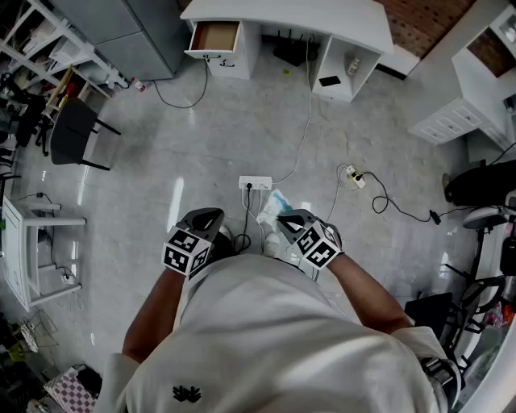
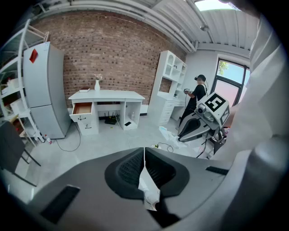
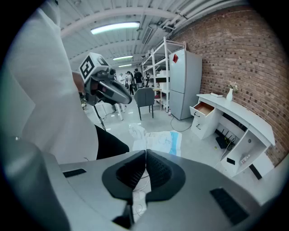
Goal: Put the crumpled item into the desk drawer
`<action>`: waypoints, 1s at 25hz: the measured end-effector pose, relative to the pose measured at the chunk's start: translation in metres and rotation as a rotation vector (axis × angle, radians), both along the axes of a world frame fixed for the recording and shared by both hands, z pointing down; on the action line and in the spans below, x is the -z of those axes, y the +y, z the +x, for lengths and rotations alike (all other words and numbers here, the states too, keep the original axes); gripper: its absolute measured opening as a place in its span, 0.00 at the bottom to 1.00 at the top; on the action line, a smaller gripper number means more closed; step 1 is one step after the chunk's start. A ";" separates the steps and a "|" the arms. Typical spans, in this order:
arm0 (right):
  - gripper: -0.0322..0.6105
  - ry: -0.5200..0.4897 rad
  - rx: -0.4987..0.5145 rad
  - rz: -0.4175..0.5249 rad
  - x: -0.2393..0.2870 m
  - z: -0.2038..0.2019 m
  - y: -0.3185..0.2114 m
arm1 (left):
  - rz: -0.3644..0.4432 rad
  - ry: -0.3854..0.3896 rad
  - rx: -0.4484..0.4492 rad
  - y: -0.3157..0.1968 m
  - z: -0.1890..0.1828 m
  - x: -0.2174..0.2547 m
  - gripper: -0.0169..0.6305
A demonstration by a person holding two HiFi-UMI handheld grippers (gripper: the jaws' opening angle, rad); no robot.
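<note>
Left gripper (image 1: 211,216) and right gripper (image 1: 286,219) both clenched on crumpled bag (image 1: 276,210) (white-blue); desk drawer (image 1: 216,36) open.

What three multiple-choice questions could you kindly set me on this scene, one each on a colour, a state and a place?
1. What colour is the desk?
A. black
B. white
C. green

2. In what state is the desk's drawer?
A. pulled open
B. pushed shut
C. taken out and lying upside down

3. Where is the crumpled item?
A. inside the drawer
B. on the desk top
C. on the floor, near the power strip

Answers:
1 B: the top and sides of the desk are white against the brick wall.
2 A: the drawer sticks out from the desk front and its brown inside shows.
3 C: the head view shows it lying on the floor just ahead of the person, close to the strip.
</note>
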State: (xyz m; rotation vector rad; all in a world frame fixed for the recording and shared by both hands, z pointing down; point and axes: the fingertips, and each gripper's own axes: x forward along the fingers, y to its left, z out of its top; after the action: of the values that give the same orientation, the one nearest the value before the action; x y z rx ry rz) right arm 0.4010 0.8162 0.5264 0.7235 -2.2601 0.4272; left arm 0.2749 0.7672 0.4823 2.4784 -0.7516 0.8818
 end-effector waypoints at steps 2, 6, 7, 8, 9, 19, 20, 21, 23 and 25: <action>0.10 0.010 0.007 0.000 -0.003 -0.010 -0.013 | 0.003 0.012 0.019 -0.013 -0.014 0.002 0.07; 0.10 0.040 0.010 0.003 -0.008 -0.035 -0.047 | 0.003 0.032 0.029 -0.043 -0.048 -0.002 0.07; 0.10 0.049 0.006 0.003 -0.008 -0.044 -0.058 | 0.001 0.039 0.026 -0.053 -0.058 -0.005 0.07; 0.10 0.056 -0.002 0.001 -0.009 -0.053 -0.071 | -0.001 0.046 0.023 -0.063 -0.068 -0.007 0.07; 0.10 0.059 -0.014 -0.003 -0.009 -0.063 -0.084 | -0.001 0.055 0.022 -0.076 -0.079 -0.008 0.07; 0.10 0.122 -0.024 0.012 0.008 -0.215 -0.238 | 0.013 0.108 0.049 -0.218 -0.244 -0.002 0.07; 0.10 0.130 -0.018 0.013 0.007 -0.231 -0.252 | 0.010 0.108 0.049 -0.227 -0.262 -0.002 0.07; 0.10 0.136 -0.012 0.016 0.007 -0.247 -0.265 | 0.007 0.106 0.047 -0.235 -0.279 -0.002 0.07; 0.10 0.149 0.000 0.028 0.007 -0.275 -0.289 | 0.001 0.098 0.036 -0.250 -0.308 -0.006 0.07; 0.10 0.164 0.011 0.046 0.008 -0.298 -0.313 | -0.002 0.084 0.030 -0.264 -0.332 -0.011 0.07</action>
State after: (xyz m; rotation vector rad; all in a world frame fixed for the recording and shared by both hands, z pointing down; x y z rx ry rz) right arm 0.1034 0.5034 0.5186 0.7419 -2.1244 0.3007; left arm -0.0566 0.5028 0.4934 2.4788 -0.7560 0.7625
